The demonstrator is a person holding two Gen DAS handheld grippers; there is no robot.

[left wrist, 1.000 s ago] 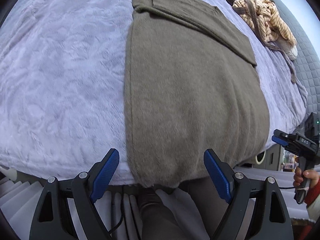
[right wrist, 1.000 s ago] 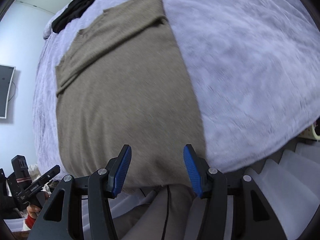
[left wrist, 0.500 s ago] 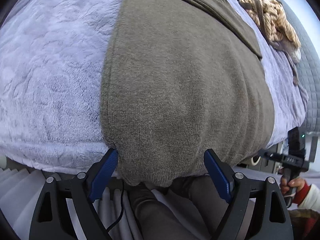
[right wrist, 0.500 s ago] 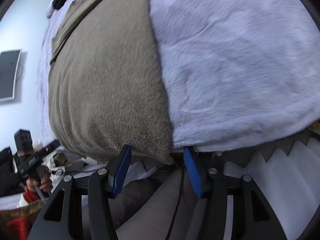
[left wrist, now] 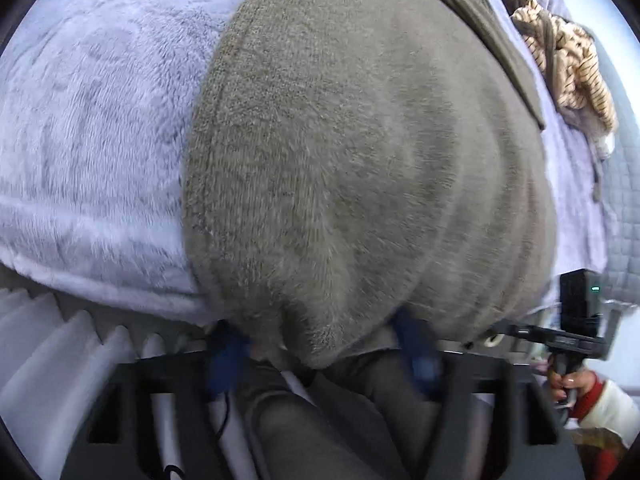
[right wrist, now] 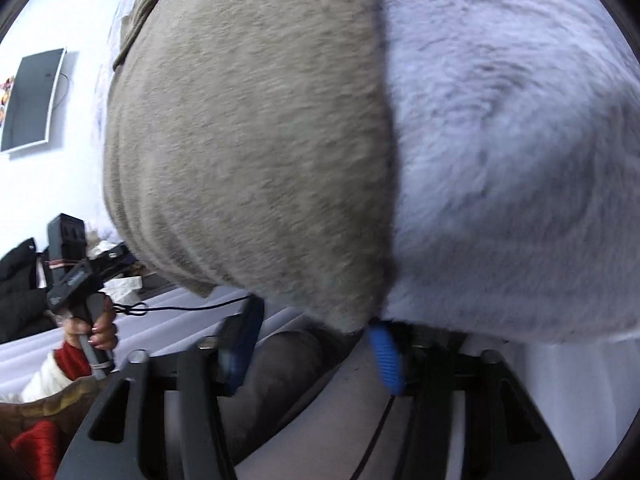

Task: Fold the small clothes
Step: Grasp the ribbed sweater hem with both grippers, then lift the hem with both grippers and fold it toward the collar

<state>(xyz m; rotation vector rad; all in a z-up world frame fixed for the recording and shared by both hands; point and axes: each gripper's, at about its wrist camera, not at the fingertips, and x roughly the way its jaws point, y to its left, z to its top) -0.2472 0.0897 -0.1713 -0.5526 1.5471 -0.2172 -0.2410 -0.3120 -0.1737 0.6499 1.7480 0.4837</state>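
A grey-brown knit garment [left wrist: 360, 160] lies flat on a lavender fleece blanket [left wrist: 100, 120], its near hem hanging over the bed's edge. My left gripper [left wrist: 322, 356] is at the hem's left corner. Its blurred blue pads [left wrist: 228, 356] stand on either side of the hanging fabric, and the jaws are closing. My right gripper [right wrist: 314, 352] is at the hem's right corner [right wrist: 352, 320]. Its jaws are closing too, and its pads [right wrist: 384, 360] still stand apart around the corner. Each view shows the other gripper held in a hand [left wrist: 568, 388] off to the side.
A beige striped garment [left wrist: 568, 60] is bunched at the bed's far right, beside a quilted grey panel [left wrist: 624, 200]. A white pleated bed skirt [left wrist: 60, 352] runs under the blanket. The person's grey-trousered legs [left wrist: 320, 420] are right below the grippers. A dark screen [right wrist: 34, 100] hangs on the wall.
Both grippers have sunk to the bed's near edge, so the garment now fills the views. The hem corners have come between the fingers. The pads are now blurred.
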